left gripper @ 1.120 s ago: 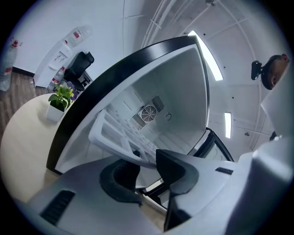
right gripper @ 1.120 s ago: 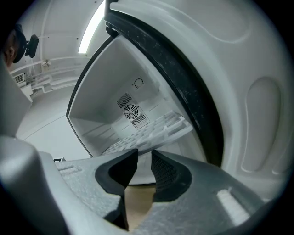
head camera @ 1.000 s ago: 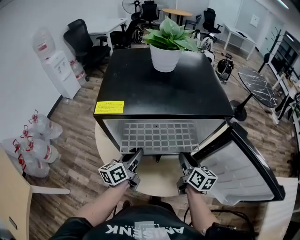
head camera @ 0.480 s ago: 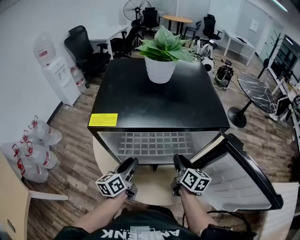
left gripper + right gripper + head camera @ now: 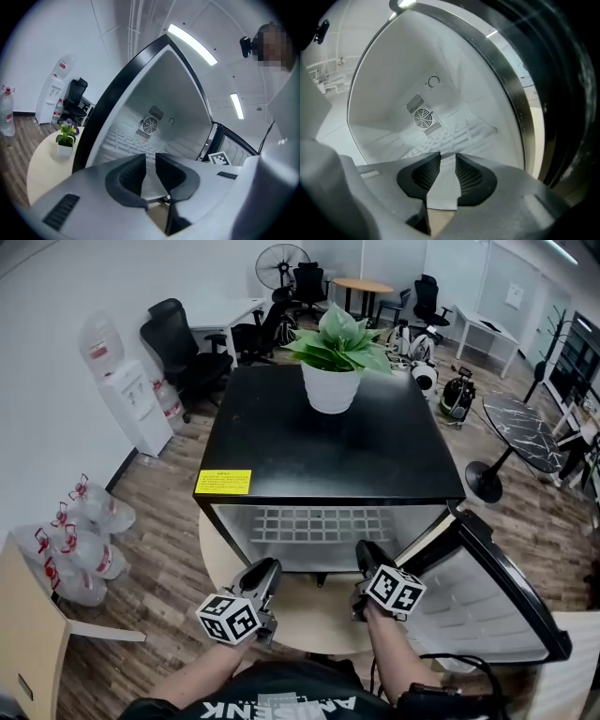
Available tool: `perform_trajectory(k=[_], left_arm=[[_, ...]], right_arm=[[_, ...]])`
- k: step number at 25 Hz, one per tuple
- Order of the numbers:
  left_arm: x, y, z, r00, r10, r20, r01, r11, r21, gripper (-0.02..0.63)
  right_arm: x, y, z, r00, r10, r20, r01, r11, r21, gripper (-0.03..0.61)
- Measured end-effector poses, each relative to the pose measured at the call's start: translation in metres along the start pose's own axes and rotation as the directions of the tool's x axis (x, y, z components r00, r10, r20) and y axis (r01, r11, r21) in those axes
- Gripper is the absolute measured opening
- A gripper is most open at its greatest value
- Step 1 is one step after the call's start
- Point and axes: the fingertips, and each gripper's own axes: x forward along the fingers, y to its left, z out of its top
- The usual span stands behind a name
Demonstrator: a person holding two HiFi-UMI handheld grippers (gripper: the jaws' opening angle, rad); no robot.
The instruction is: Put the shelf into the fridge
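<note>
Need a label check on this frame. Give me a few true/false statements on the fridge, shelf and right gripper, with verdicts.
1. The door of the fridge is open. True.
2. The shelf lies on the table outside the fridge. False: the white grid shelf sits inside the fridge.
3. A potted plant stands on top of the fridge. True.
4. The yellow sticker is at the front right corner of the fridge top. False: the yellow sticker is at the front left corner.
5. The right gripper grips the shelf. False: the right gripper has its fingers apart with nothing held.
</note>
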Motion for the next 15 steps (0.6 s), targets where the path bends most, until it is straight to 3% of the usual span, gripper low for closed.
perform_trajectory(k=[4, 10, 15], left_arm=[[-0.015, -0.006, 0.019, 0.999, -0.011, 0.035, 0.01, 0.999, 0.042, 0.063], [-0.049, -0.004, 0.035, 0.993, -0.103, 0.052, 0.101, 0.994, 0.029, 0.018], [-0.08, -0.015, 0.053, 0.985, -0.16, 0.062, 0.154, 0.984, 0.091, 0.003]], right_arm=[[0.008, -0.002, 0.006, 1.0, -0.015, 0.005, 0.015, 1.0, -0.019, 0.101], [0.006, 0.001, 0.002, 0.999, -0.036, 0.016, 0.038, 0.994, -0.103, 0.101], [-0.035, 0.044, 0.003, 0.998, 0.021, 0.058, -0.012, 0.99, -0.143, 0.101]])
